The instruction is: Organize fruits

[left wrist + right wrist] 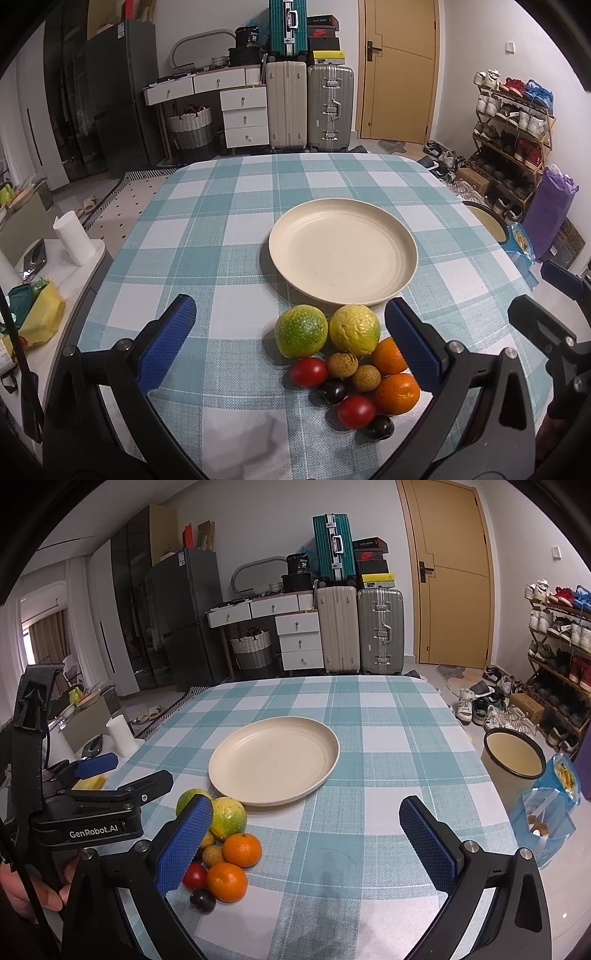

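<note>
Left wrist view: the left gripper [288,343] hovers with jaws spread wide and empty over the checked tablecloth [207,236]. The fruit pile [351,365] sits toward its right finger, at about four o'clock from the midpoint, touching the near rim of the empty plate [343,251]. The tomatoes [308,372] likely bruise under a hard squeeze; the oranges [398,393] look firm and best held across the middle.

Right wrist view: the right gripper [306,834], also spread and empty, has the pile at nine o'clock, partly behind its left finger.

Fruits [347,365] piled beside plate [342,254]
</note>
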Available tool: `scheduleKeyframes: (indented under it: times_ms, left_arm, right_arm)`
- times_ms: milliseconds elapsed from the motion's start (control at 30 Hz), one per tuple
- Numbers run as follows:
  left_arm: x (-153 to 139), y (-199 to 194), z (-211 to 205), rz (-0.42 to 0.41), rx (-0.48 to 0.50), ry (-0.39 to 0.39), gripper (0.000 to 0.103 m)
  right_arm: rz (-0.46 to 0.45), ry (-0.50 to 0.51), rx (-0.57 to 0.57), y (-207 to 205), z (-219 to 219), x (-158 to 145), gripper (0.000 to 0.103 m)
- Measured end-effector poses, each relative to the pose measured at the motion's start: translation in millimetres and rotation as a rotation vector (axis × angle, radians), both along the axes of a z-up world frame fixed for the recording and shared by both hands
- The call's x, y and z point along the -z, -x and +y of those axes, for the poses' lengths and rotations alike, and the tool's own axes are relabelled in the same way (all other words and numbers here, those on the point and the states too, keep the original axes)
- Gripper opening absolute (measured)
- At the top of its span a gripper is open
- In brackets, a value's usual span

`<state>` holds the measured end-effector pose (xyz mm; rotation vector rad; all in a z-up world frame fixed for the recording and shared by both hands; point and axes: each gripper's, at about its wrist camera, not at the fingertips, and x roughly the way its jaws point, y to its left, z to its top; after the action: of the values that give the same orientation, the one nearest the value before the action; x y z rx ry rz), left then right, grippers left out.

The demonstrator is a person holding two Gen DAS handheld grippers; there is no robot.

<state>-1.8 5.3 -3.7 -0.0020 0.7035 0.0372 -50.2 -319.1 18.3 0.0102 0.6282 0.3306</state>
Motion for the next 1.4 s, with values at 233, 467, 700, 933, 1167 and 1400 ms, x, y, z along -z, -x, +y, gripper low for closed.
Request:
scheduleKeyframes:
  times_ms: [233, 467, 700, 933, 1167, 1400]
  left_arm:
    - [-1, 3, 1, 0.0, 0.001, 0.008, 0.102]
    - [2, 2, 3, 0.009, 0.002, 0.011, 0.102]
    - [8, -1, 5, 0.025, 0.001, 0.022, 0.102]
    - [13, -2, 9, 0.035, 0.024, 0.065, 0.102]
    - [23, -10, 18, 0.063, 0.03, 0.114, 0.102]
    - [37, -23, 33, 0.108, 0.044, 0.193, 0.102]
  right_arm:
    - [0.007, -0.01, 0.001, 1, -1, -1, 0.103]
    - [-0.001, -0.015, -0.005, 3, 0, -4, 0.103]
    - [0.002, -0.014, -0.005, 2, 1, -4, 0.103]
    - [0.011, -0.015, -0.005, 1, 1, -1, 0.103]
    - [0.032, -0.02, -0.007, -2, 0, 3, 0.103]
    - [0.057, -0.017, -0.008, -10, 2, 12, 0.103]
